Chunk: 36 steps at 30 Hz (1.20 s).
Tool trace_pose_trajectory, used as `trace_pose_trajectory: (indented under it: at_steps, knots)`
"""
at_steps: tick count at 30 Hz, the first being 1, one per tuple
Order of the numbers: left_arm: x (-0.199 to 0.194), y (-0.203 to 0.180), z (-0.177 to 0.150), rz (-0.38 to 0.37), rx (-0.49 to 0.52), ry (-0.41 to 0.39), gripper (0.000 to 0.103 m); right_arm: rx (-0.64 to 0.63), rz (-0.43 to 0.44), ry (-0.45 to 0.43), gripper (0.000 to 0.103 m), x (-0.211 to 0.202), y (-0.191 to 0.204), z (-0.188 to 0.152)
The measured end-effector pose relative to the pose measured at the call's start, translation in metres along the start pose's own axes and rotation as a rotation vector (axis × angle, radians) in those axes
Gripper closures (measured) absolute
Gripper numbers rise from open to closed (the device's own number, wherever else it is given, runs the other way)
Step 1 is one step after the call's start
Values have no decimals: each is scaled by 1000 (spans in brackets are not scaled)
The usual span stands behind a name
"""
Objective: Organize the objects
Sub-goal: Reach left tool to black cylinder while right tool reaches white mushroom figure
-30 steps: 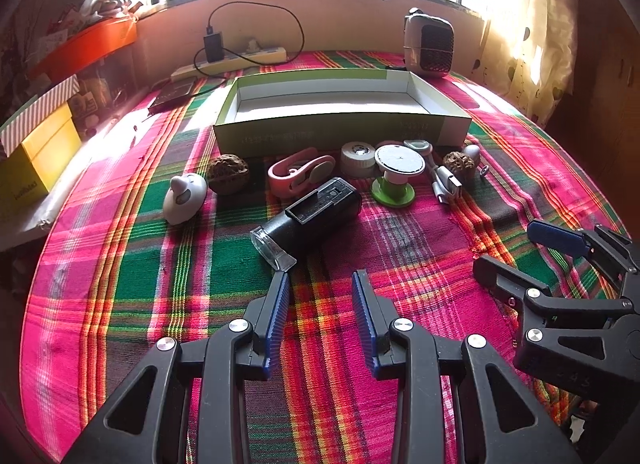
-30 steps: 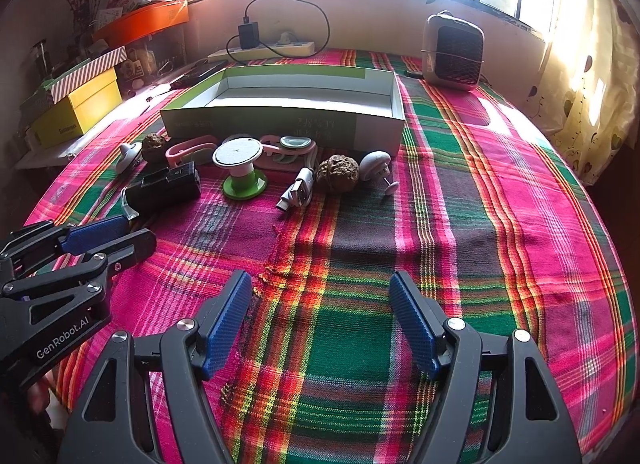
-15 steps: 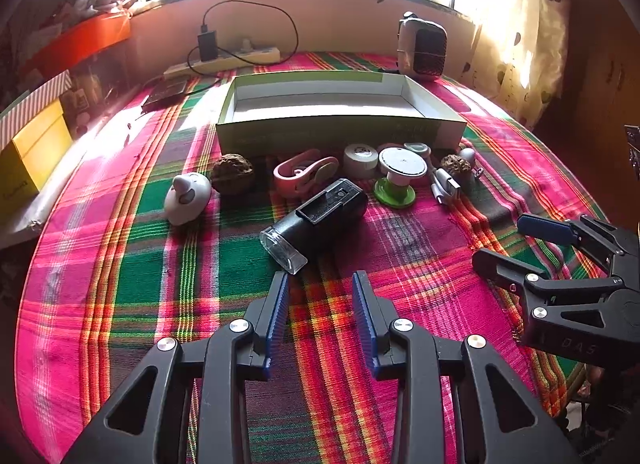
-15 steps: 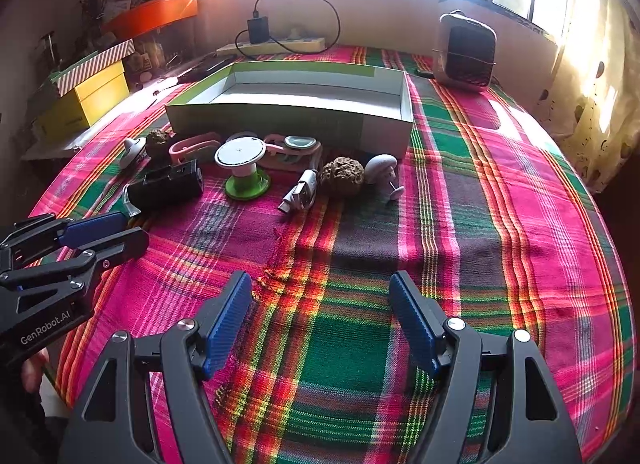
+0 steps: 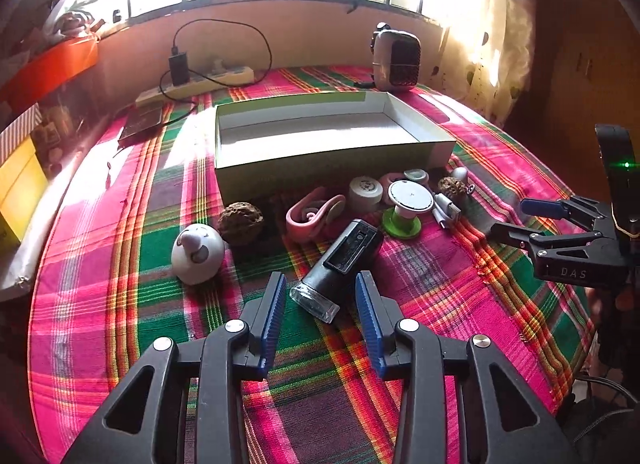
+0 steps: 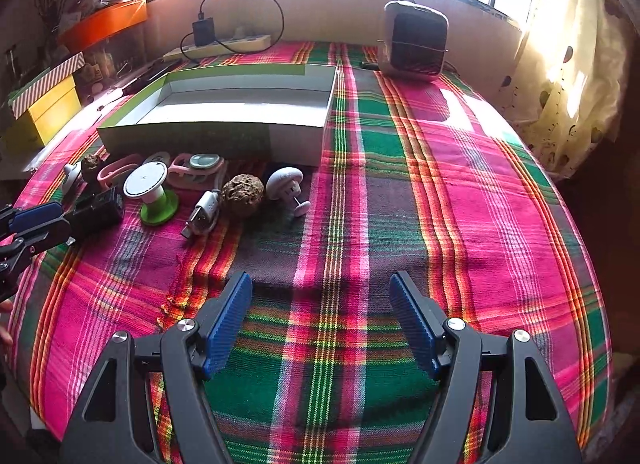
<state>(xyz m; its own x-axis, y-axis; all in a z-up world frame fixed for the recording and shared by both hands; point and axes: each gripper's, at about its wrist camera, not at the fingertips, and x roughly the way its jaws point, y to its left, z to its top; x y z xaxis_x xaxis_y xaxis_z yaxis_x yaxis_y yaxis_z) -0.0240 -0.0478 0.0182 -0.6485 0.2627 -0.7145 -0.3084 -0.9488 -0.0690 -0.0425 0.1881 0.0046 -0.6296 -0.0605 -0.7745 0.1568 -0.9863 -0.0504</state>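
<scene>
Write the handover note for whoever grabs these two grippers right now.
Left gripper: jaws opening, the clear end of the black device between them, pads not yet on it.
Right gripper: open, holding nothing, over bare tablecloth.
Box: nothing inside that I can see.
Waiting in front of the box: white figurine, two brown lumpy balls, pink clip, green-footed spool, white cable, white mushroom-shaped piece.
Done: nothing boxed.
Left: probably grip the black device first, then load everything else.
</scene>
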Motion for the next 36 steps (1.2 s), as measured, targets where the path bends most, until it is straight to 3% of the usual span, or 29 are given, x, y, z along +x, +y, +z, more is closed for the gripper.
trace_pose_trajectory:
  at_steps: [12,36]
  knots:
    - [21,-10,13,-55,59,48,67,-37,33,10,31,14,-1,20]
    - [38,-10,20,17,9,84,67,-56,94,31,32,47,-7,52]
